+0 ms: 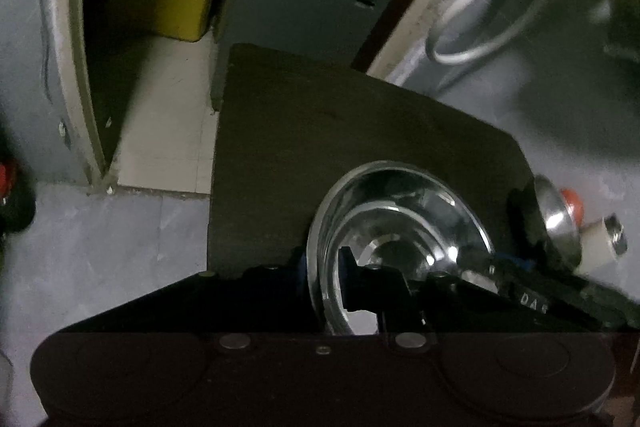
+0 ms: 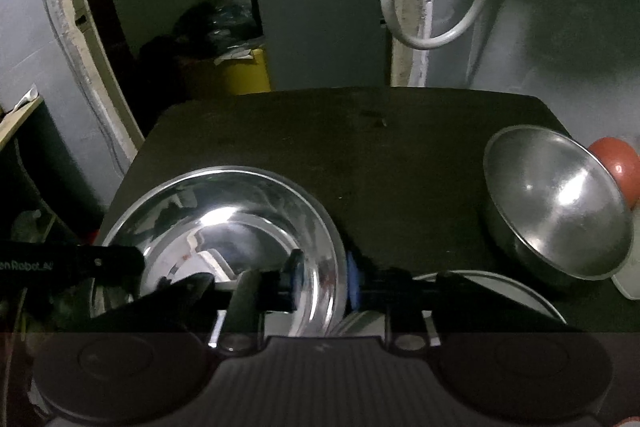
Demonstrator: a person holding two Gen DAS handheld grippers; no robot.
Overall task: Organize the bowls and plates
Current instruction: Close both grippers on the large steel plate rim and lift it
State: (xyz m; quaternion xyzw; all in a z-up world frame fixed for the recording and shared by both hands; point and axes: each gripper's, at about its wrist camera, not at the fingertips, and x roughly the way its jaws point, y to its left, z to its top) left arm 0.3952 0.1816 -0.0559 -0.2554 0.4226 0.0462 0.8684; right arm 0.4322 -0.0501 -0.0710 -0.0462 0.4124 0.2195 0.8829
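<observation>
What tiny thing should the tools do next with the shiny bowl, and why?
Probably lift the shiny bowl slightly off the dark table. The left tool and right tool each pinch its rim, and the duller bowl sits tilted at the right, likely where it nests.

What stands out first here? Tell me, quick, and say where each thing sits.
The shiny steel bowl at the near left of the dark table, its rim pinched from two sides by the right gripper and the left gripper. Next, a second steel bowl tilted at the table's right edge, with a red round object behind it. Under the right gripper lies a pale plate.
</observation>
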